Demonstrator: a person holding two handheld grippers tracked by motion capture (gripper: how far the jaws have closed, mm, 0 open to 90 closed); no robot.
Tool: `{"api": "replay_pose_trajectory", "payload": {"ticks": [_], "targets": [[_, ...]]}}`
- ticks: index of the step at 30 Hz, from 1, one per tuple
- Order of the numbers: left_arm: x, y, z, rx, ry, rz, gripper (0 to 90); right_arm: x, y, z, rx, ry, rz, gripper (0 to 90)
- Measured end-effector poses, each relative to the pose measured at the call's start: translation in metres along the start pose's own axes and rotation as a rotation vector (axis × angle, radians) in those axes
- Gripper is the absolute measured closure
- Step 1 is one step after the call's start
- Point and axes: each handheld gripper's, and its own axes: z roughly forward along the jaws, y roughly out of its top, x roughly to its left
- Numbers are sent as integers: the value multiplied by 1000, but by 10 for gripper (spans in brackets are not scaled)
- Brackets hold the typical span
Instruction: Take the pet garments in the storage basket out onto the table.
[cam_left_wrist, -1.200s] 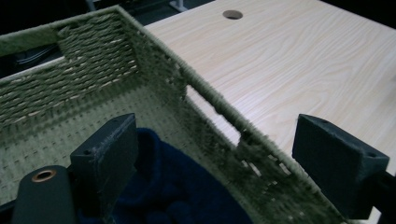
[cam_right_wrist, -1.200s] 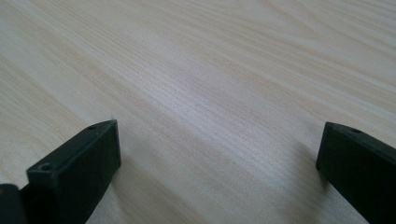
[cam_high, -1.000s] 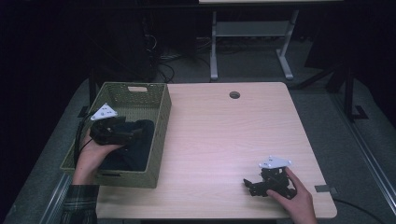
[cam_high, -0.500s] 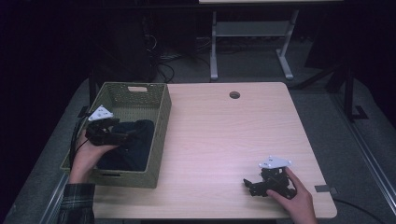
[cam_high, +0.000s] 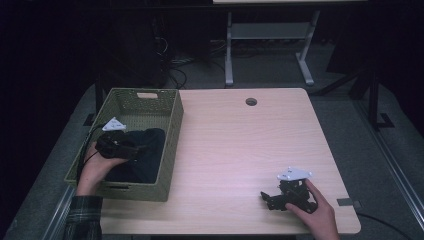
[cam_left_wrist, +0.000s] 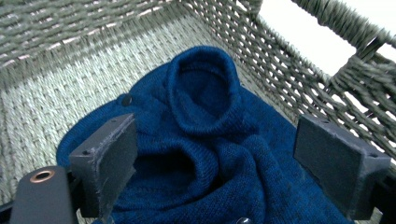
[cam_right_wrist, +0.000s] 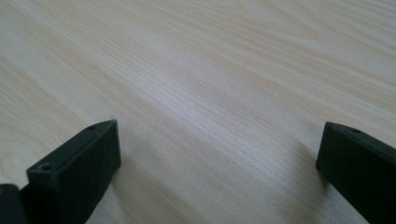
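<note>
Sweater, dark blue, lying crumpled inside woven basket at table's nine o'clock. Left gripper hovering wide open above it, gripping nothing. Right gripper resting open at five o'clock, empty. No legible writing.

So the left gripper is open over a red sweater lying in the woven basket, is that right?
Not quite: the sweater is dark blue, not red, as the left gripper view shows. The rest holds: the left gripper has its jaws spread wide above it, and the garment lies inside the woven basket.
</note>
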Motion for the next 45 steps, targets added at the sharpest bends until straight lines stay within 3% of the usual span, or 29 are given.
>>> {"api": "replay_pose_trajectory", "payload": {"ticks": [6,23,27,34,40,42,45], "targets": [[0,-3,7,28,-15,-13,133,0,0,0,0,0,0,0],[-3,-7,26,183,-27,-15,130,0,0,0,0,0,-1,0],[-5,-8,35,263,-66,-20,136,0,0,0,0,0,-1,0],[-8,-10,44,335,-52,9,136,0,0,0,0,0,0,0],[-12,-13,51,405,-44,59,138,0,0,0,0,0,-1,0],[-12,-11,51,423,-51,63,174,0,0,0,0,0,-1,0],[-13,-10,48,429,-74,59,379,0,0,0,0,0,0,0]]}}
